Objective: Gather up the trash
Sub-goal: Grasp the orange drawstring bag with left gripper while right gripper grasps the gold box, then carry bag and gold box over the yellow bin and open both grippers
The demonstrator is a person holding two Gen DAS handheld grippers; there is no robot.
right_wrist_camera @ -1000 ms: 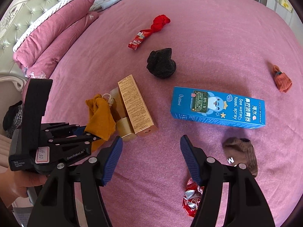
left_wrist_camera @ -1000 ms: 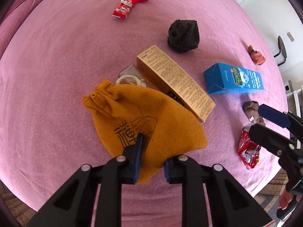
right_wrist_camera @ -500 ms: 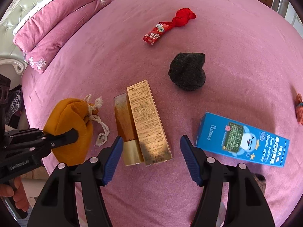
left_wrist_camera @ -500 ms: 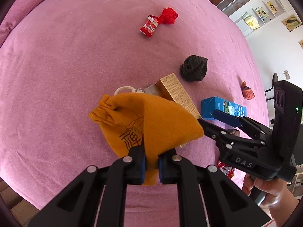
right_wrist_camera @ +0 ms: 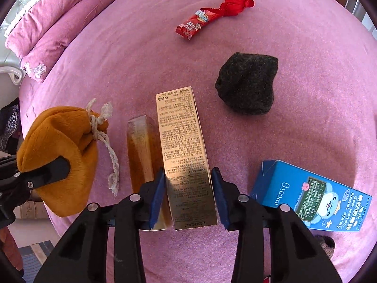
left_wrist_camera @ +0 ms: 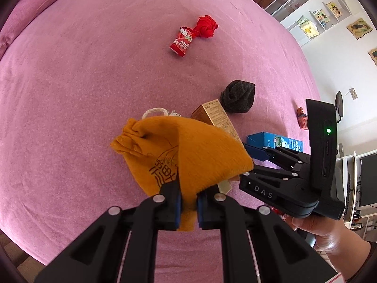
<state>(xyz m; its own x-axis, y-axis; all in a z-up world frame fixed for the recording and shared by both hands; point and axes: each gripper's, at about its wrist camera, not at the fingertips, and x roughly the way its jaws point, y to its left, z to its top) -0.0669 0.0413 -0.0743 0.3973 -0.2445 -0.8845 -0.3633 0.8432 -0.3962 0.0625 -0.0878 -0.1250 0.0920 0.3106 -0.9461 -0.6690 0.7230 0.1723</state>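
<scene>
My left gripper [left_wrist_camera: 188, 202] is shut on the bottom edge of an orange drawstring pouch [left_wrist_camera: 172, 151] and holds it up over the pink bed; the pouch also shows in the right wrist view [right_wrist_camera: 59, 151]. My right gripper [right_wrist_camera: 188, 195] straddles the near end of a gold cosmetics box [right_wrist_camera: 183, 155], with the blue pads at both its sides. I cannot tell if they press it. An amber bottle [right_wrist_camera: 143, 151] lies against the box's left side. The right gripper also shows in the left wrist view [left_wrist_camera: 254, 151].
On the pink bedspread [right_wrist_camera: 141, 59] lie a red candy wrapper [right_wrist_camera: 195, 24], a red cloth ball [right_wrist_camera: 236, 1], a dark grey sock ball [right_wrist_camera: 247, 87] and a blue nasal-spray box [right_wrist_camera: 313, 202]. Pink pillows [right_wrist_camera: 47, 30] lie at the far left. An orange-red sock [left_wrist_camera: 302, 118] lies far right.
My left gripper closed on the pouch and lifted it. My right gripper moved forward and down and narrowed around the gold box's near end.
</scene>
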